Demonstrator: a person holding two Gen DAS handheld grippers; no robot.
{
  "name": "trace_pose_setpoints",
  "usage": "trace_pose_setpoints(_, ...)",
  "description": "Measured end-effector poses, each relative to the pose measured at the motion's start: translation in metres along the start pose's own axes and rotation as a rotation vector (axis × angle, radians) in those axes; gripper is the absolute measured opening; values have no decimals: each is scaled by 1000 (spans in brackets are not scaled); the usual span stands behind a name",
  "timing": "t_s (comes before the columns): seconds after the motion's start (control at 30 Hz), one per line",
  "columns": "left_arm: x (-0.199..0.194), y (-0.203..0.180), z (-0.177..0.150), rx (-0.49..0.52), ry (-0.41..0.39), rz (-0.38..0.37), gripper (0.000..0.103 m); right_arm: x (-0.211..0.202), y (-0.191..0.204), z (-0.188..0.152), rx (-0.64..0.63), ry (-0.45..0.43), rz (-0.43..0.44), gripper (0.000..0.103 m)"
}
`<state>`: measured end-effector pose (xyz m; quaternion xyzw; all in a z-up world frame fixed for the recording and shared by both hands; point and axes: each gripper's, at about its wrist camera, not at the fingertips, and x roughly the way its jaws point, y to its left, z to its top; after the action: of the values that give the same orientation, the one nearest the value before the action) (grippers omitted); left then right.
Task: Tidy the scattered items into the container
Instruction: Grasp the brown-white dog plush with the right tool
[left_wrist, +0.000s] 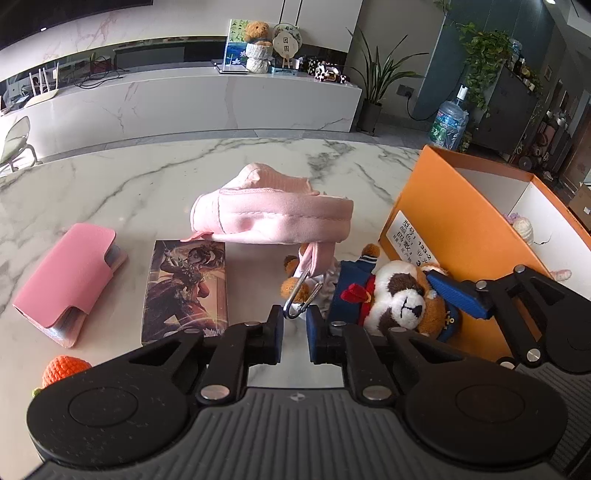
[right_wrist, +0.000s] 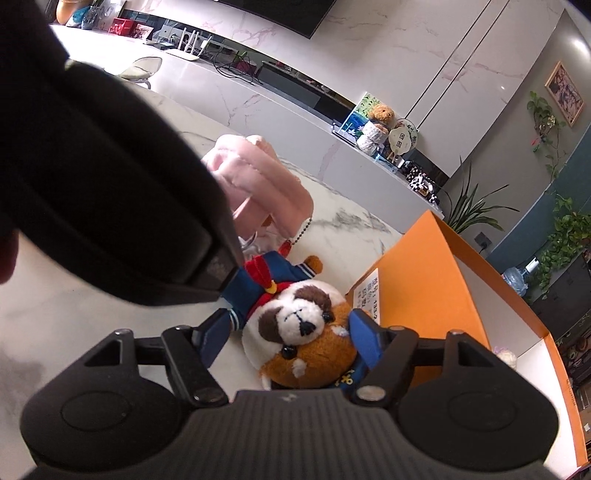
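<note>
Beside the orange box (left_wrist: 454, 236), the plush (right_wrist: 306, 332) is straddled, ungripped, by the wide-open right tool (right_wrist: 291, 336); left tool (left_wrist: 294, 332), narrowly parted, is empty; pink pouch (left_wrist: 273, 214), card box (left_wrist: 186, 288), pink case (left_wrist: 70, 280) remain on the bench (left_wrist: 110, 184).

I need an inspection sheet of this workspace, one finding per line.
Surface: white marble table.
Job's things: plush toy beside orange box; pink pouch, card box, pink case, orange knit toy scattered.
Clutter: small items inside the box.
Grippers: right gripper open around the plush head; left gripper slightly open near carabiner.
Cables: black wires on the far counter.
Surroundings: plants, water bottle, teddy bear.
</note>
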<state>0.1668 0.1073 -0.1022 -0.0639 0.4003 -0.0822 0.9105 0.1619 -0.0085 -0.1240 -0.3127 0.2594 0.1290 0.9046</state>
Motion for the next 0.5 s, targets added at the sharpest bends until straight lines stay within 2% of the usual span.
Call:
trace_pose_setpoints(0.23, -15, -6, 0, 0, -23, 4, 13, -7, -1, -2, -21, -4, -6, 53)
trace_pose_setpoints(0.43, -37, -2, -6, -11, -39, 64, 11, -22, 0, -1, -20, -17, 29, 51)
trace_pose_setpoints(0.47, -43, 0, -8, -17, -43, 76, 10, -25, 1, 0, -20, -26, 31, 51)
trace_pose_setpoints(0.5, -47, 2, -10, -22, -47, 85, 1, -30, 2, 2, -22, -34, 33, 51)
